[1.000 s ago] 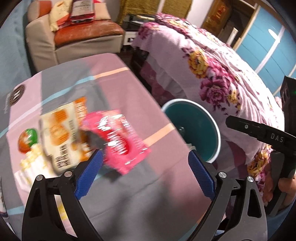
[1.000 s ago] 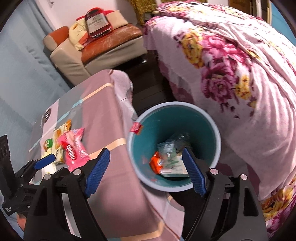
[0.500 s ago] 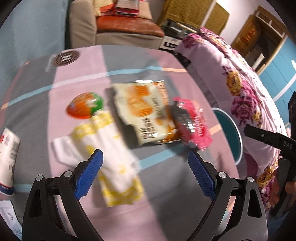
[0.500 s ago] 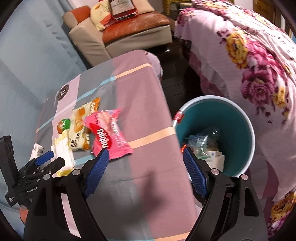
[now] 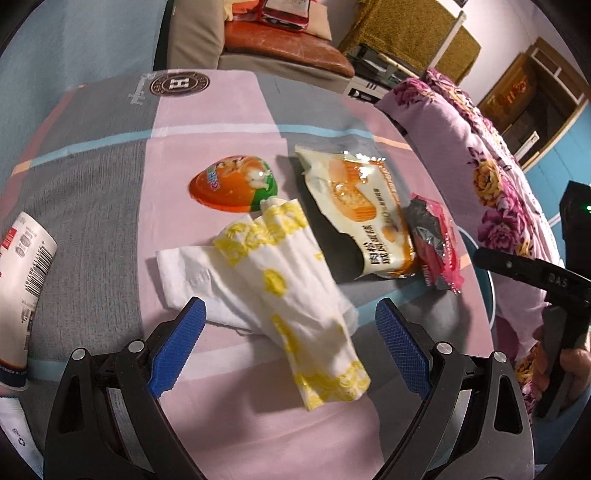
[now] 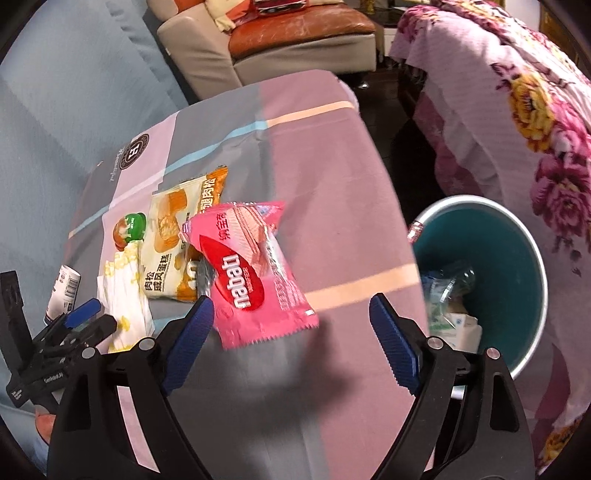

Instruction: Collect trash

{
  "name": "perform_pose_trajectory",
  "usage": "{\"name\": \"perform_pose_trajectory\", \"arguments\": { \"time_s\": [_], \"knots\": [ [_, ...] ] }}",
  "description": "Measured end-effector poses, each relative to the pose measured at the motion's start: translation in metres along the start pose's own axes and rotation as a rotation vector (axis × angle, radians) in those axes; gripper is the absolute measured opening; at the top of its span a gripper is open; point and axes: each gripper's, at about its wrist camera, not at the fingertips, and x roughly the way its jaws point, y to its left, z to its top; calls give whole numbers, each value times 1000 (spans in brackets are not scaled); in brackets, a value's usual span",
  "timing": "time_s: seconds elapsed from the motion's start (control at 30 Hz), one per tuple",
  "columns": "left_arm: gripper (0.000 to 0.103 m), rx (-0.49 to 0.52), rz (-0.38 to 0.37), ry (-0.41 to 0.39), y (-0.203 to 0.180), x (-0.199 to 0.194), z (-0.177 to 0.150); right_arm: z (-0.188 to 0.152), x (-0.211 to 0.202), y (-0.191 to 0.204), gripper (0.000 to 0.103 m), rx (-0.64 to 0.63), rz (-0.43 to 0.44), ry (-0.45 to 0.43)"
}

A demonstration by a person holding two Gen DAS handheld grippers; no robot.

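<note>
Trash lay scattered on the counter (image 5: pixel 110 206), which was spread with a pink and grey patchwork cloth. Nearest the left gripper (image 5: pixel 290 345), a crumpled white and yellow napkin (image 5: pixel 280 288) reached in between its blue pads; the jaws stood wide and released, not pressing on it. Just beyond the napkin sat an orange and green egg-shaped wrapper (image 5: pixel 234 182), touching the napkin's far tip. To its right lay a white and orange snack packet (image 5: pixel 362 214), and against that packet's right edge a pink wafer wrapper (image 5: pixel 439 243) (seen edge-on from this side, its silver inside showing). At the counter's left margin a white tube with a barcode (image 5: pixel 22 280) lay partly out of frame.

In the right wrist view, the right gripper (image 6: pixel 291 341) pointed down at the counter with its jaws spread apart and nothing between the pads; the pink wafer wrapper (image 6: pixel 255 273) lay just ahead of its left pad. Right of the counter, on the floor beside a floral bed (image 6: pixel 517 110), stood a teal bin (image 6: pixel 524 258) already holding several discarded packets. Farther back was a sofa (image 6: pixel 295 33) with an orange cushion.
</note>
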Motion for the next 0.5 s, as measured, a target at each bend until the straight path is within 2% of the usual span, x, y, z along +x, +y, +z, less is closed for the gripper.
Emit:
{"name": "perform_pose_trajectory", "arguments": {
  "time_s": [0.37, 0.4, 0.47, 0.5],
  "knots": [
    [93, -20, 8, 12, 2, 10, 1, 11, 27, 6, 81, -27, 48, -6],
    [93, -19, 9, 13, 1, 11, 1, 11, 28, 6, 79, -27, 56, -6],
    [93, -8, 20, 13, -2, 12, -1, 9, 30, 7, 54, -40, 63, 7],
    [93, -6, 23, 11, -3, 12, -2, 8, 31, 8, 49, -42, 69, 15]
  ]
}}
